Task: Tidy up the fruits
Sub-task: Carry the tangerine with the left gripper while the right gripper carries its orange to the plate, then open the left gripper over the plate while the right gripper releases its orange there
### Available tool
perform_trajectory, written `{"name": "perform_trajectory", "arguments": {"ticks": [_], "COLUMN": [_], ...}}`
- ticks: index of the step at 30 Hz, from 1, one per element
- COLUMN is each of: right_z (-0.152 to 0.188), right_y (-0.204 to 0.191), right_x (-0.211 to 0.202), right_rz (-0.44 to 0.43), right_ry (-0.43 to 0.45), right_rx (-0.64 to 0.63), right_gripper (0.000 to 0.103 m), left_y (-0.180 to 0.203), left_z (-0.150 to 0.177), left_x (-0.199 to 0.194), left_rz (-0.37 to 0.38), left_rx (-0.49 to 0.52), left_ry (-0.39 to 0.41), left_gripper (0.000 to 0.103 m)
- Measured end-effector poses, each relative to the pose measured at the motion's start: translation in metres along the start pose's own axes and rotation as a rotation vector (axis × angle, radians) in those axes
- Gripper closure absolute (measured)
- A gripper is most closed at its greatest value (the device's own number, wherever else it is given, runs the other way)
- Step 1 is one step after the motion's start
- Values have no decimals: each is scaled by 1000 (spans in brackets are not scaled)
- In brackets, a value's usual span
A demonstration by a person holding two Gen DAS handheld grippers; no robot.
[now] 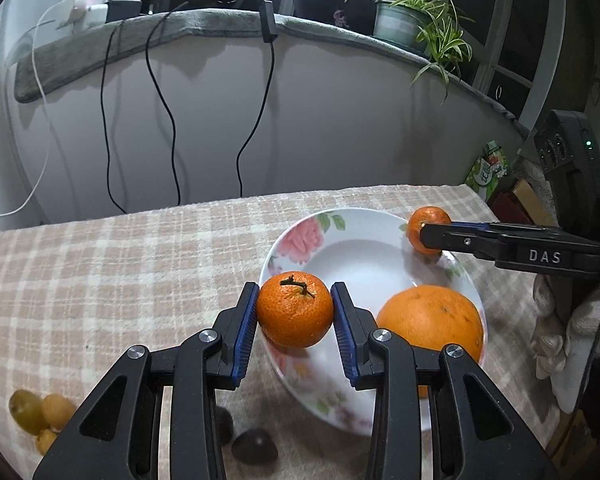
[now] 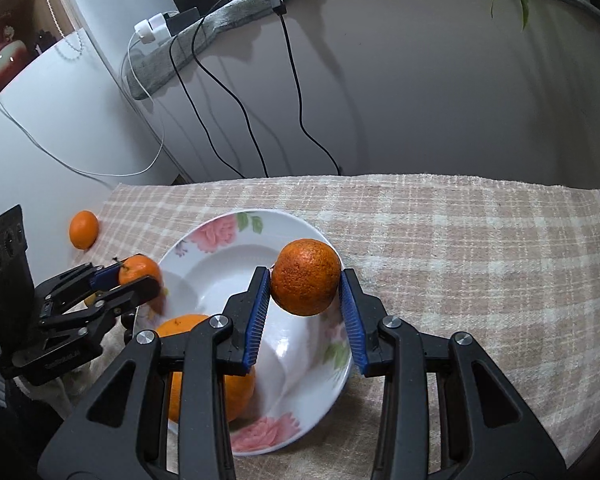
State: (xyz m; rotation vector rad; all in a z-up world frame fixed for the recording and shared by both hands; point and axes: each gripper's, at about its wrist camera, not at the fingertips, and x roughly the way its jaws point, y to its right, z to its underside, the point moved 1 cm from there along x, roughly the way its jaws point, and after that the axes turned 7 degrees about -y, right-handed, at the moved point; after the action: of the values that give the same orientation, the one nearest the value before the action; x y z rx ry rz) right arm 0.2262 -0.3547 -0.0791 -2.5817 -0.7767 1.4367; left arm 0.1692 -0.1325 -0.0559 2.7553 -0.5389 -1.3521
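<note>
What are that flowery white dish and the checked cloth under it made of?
The white dish with pink flowers looks like glazed ceramic or porcelain: glossy, with soft highlights, though melamine can't be excluded. The beige-and-white checked cloth seems a woven, towel-like fabric: matte, with a fuzzy nap.

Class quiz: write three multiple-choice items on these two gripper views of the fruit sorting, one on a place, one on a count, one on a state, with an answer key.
1. Where is the large orange?
A. in the floral plate
B. on the windowsill
C. on the bare cloth

2. How many grippers hold a fruit?
A. none
B. one
C. two

3. The stemmed mandarin is
A. lying on the cloth
B. clamped above the plate's rim
C. peeled

Key: 1 A, it rests inside the plate. 2 C, the left gripper clamps the stemmed mandarin, the right gripper a darker mandarin. 3 B, blue fingers press both its sides.
</note>
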Motion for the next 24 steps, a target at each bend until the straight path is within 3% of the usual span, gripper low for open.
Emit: {"name": "perform_trajectory", "arguments": {"ticks": [24], "right_z": [-4], "right_y": [-10], "right_x": [1], "right_rz": [34], "right_ry": [8], "right_rx": [-64], "right_gripper": [66], "left_y": [8], "left_z": [-16], "left_x": [15], "left_rz": [-6], "left_rx": [27], "left_ry": [-28], "left_gripper": [67]}}
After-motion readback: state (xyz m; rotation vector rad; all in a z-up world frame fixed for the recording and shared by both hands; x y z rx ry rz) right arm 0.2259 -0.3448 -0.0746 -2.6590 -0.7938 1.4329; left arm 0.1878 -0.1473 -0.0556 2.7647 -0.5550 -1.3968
